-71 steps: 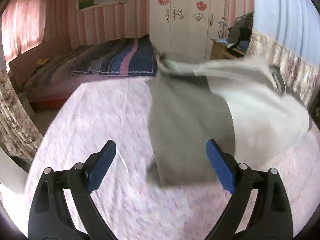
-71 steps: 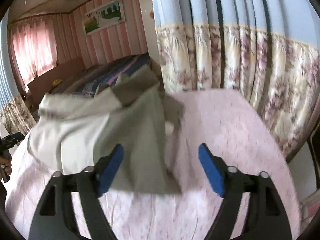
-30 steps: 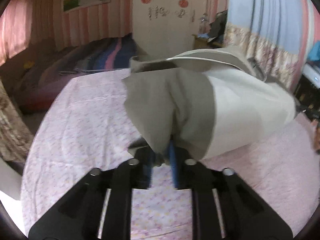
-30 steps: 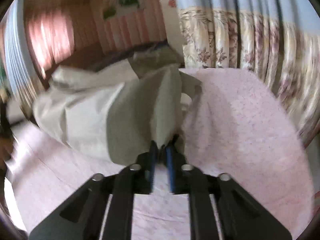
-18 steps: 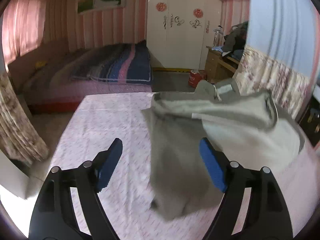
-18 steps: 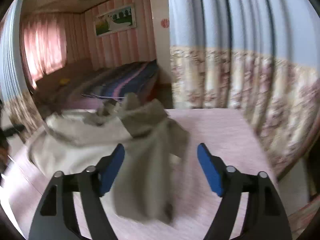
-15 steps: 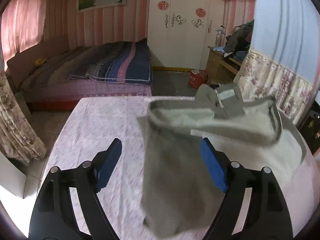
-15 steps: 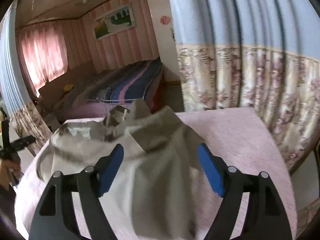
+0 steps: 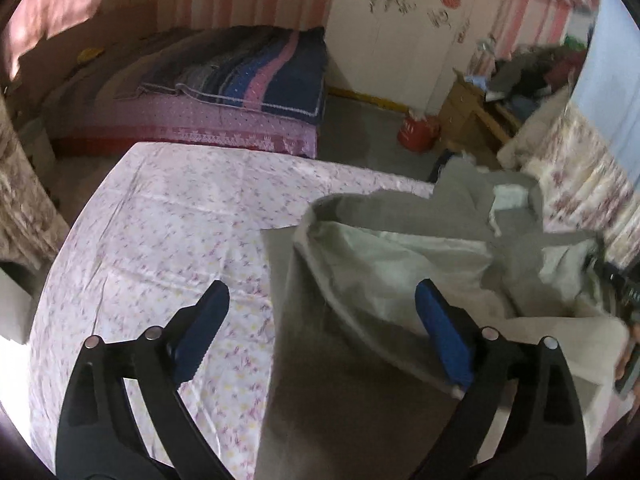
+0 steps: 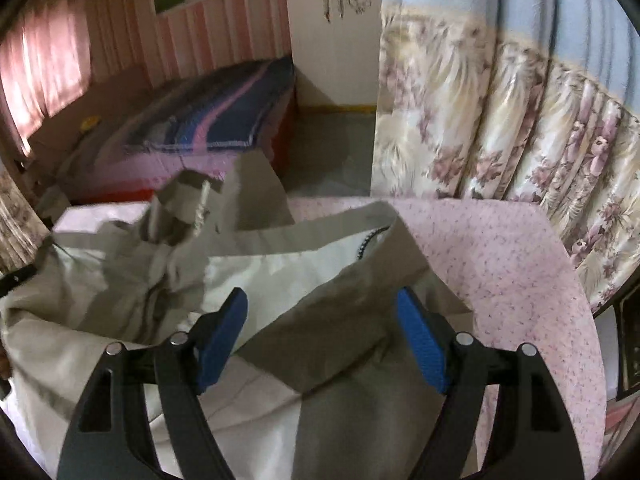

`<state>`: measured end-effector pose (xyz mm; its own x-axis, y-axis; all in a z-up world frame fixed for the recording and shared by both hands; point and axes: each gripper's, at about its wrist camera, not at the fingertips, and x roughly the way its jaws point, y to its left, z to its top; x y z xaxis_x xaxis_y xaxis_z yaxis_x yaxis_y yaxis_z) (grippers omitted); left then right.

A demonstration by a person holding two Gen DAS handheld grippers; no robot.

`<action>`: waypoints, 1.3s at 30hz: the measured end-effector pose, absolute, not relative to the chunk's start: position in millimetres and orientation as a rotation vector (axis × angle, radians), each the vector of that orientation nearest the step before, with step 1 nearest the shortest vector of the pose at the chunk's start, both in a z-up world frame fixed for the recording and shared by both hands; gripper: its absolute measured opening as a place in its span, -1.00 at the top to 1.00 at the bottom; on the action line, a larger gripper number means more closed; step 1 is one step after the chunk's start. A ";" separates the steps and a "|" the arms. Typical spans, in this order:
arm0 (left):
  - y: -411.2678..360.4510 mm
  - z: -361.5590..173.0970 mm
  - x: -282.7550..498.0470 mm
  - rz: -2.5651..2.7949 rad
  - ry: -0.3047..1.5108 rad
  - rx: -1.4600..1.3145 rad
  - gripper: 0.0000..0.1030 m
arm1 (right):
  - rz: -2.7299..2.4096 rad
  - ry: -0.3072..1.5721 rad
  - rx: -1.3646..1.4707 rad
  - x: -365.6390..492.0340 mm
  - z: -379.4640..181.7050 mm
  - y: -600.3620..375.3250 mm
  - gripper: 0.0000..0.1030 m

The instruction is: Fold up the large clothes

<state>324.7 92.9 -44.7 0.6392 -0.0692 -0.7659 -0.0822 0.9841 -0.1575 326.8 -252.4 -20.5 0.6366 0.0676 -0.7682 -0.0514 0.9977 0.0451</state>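
A large grey and cream hooded garment [image 9: 400, 280] lies crumpled on the pink floral sheet [image 9: 168, 224]. My left gripper [image 9: 322, 332] is open and empty, just above the garment's left grey edge. In the right wrist view the same garment [image 10: 280, 272] is bunched with its hood and drawstring at the back. My right gripper [image 10: 322, 336] is open and empty over a grey fold at the garment's right side. The right gripper's black body shows at the far right edge of the left wrist view [image 9: 624, 292].
A bed with a striped blue and pink blanket [image 9: 248, 76] stands beyond the sheet. A white wardrobe [image 9: 400, 32], a wooden cabinet [image 9: 476, 116] and a red object [image 9: 416, 132] on the floor are at the back. A floral curtain [image 10: 500, 128] hangs to the right.
Both grippers held the garment up a second ago, then opened and let it drop. The garment has now settled onto the sheet in a loose heap and both grippers have lowered toward it.
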 end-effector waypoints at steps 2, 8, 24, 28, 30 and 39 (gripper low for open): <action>86.1 -53.5 339.0 -0.010 0.916 -0.150 -0.30 | 0.074 0.908 0.000 332.3 -28.2 -252.9 0.87; 82.0 -51.9 356.3 0.002 0.878 -0.057 0.84 | 0.013 0.771 -0.019 328.2 -5.2 -270.3 0.93; 83.5 -34.9 459.0 0.152 0.892 0.100 0.87 | -0.100 0.753 -0.015 440.8 -11.5 -282.1 0.94; 84.9 -51.7 476.6 0.196 0.901 0.101 0.80 | -0.124 0.770 -0.031 464.8 -28.1 -278.4 0.94; 86.5 -59.6 484.5 0.240 0.903 0.108 0.42 | -0.127 0.789 -0.033 476.2 -37.2 -277.3 0.94; 95.0 -44.7 468.2 0.306 0.848 0.131 -0.73 | -0.062 0.719 0.001 451.8 -9.7 -286.8 -0.92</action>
<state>468.2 95.0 -44.7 0.6210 0.3171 -0.7168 -0.2135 0.9484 0.2346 451.8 -286.8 -9.7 0.7509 -0.0567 -0.6579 0.0573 0.9981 -0.0206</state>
